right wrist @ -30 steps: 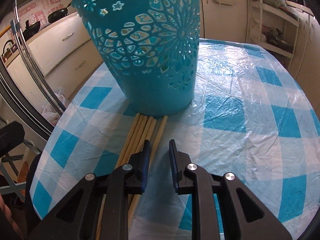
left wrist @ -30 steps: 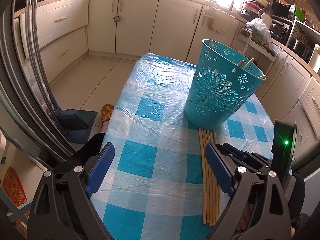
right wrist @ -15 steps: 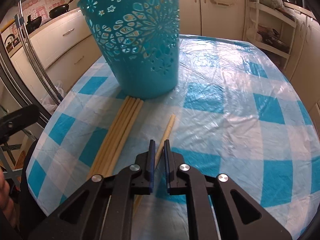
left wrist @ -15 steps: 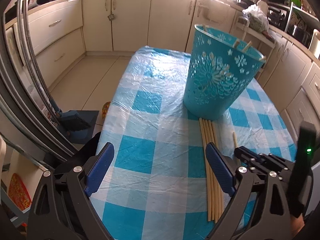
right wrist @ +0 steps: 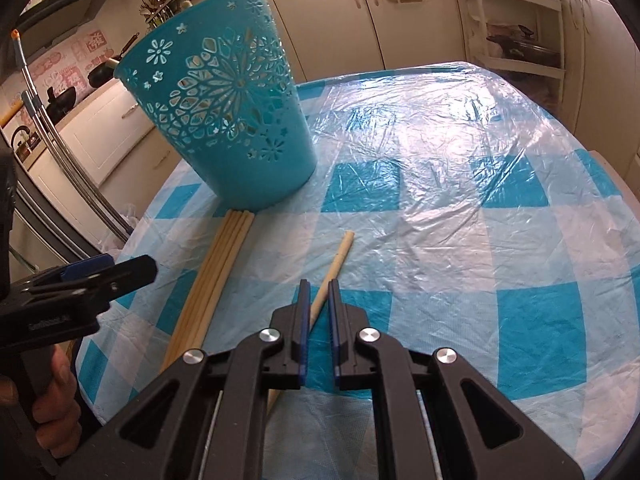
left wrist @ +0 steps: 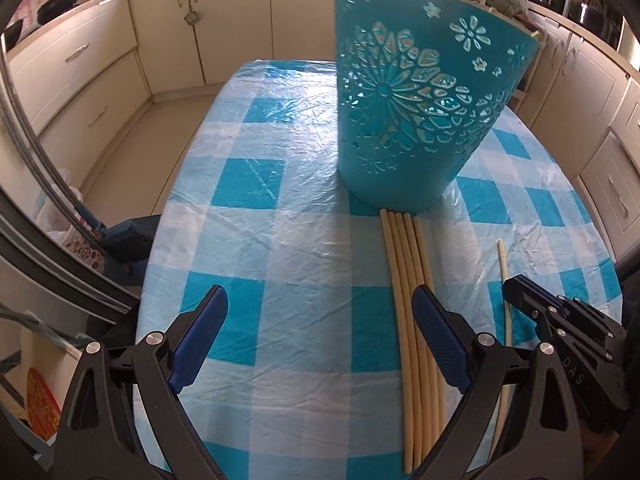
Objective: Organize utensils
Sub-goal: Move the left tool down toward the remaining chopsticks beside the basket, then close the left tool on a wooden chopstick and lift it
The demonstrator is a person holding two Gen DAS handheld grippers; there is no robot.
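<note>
Right wrist view shows the right hand-held gripper [right wrist: 317,285] nearly closed over a lone chopstick [right wrist: 335,258] on the desk [right wrist: 460,240] near the basket [right wrist: 224,120]; light, stiff, slippery, best pinched mid-length.

The table [left wrist: 256,184] wears a blue-and-white checked cloth under crinkled clear plastic. A teal cut-out basket [left wrist: 416,92] stands upright on it. 5 pale wooden sticks [left wrist: 404,280] lie side by side, their far ends at the basket's base. 1 more stick [right wrist: 340,256] lies apart, to their right.
</note>
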